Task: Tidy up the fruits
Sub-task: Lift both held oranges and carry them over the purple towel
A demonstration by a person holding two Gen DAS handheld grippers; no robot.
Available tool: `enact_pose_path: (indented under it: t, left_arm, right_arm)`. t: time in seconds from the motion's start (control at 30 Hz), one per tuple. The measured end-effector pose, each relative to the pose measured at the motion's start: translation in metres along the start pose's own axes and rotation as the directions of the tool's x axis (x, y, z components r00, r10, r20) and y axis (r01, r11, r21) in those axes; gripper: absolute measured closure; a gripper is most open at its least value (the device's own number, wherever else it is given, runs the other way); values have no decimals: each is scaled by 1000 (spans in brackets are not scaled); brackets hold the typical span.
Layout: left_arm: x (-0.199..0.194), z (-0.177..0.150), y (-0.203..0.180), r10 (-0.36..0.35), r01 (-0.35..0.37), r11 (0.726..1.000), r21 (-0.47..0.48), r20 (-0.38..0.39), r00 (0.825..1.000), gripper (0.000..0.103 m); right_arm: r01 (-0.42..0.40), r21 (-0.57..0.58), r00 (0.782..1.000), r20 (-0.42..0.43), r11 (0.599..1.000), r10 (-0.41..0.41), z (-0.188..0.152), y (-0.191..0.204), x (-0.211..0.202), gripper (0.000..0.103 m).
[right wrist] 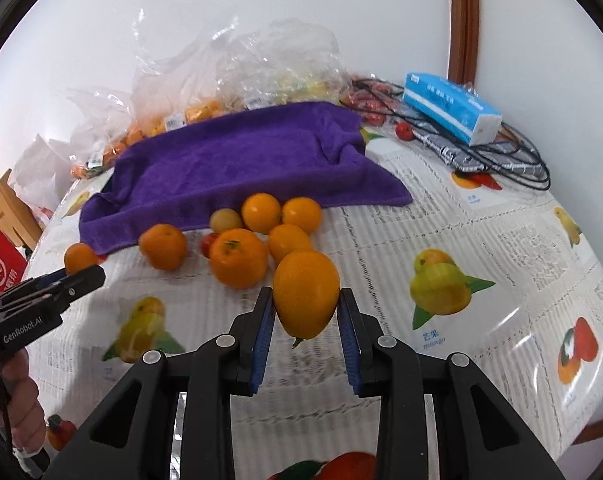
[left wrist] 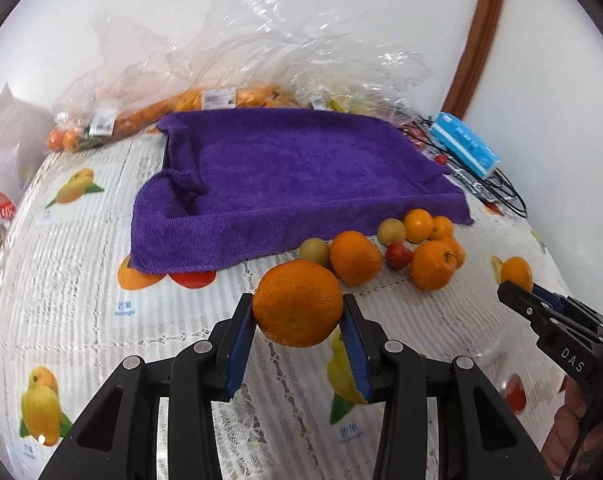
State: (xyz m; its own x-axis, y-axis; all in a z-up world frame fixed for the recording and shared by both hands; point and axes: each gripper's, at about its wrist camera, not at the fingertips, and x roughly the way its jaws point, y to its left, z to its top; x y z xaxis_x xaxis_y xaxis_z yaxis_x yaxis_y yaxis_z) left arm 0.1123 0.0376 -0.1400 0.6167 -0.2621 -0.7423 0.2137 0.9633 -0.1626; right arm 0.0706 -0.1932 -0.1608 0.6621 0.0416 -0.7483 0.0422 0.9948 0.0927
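Carrying two fruits above the fruit-print tablecloth [left wrist: 81, 280], left gripper [left wrist: 298, 322] clamping an orange [left wrist: 297, 303], right gripper [right wrist: 305, 312] pinching a yellow-orange fruit [right wrist: 306, 294], probably needing lowering and releasing onto the purple towel [left wrist: 293, 184] beyond the loose fruit pile [right wrist: 257, 236].

table under a fruit-print cloth [left wrist: 81, 300], purple towel [left wrist: 293, 184], loose oranges [right wrist: 239, 258], bagged fruit [left wrist: 205, 98], tissue pack [right wrist: 451, 108], black cables [right wrist: 513, 164]

White wall [left wrist: 381, 8] behind the table [left wrist: 61, 280]; brown wooden trim [left wrist: 477, 36] at one o'clock; even, bright light.
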Motion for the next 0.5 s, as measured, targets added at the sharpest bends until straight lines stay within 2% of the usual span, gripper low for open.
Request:
enact_pose_path:
  t: [0.2,0.5]
  left_arm:
    - [-23,4,-1,-22,21,999,30,22,1000,63]
    - [-49,14,-5,13,-14,1000,16,67,998,63]
  right_arm:
    - [5,38,999,34,999,-6,2,10,-25,71]
    - [-15,48,994,113,999,9,23,18,-57,71]
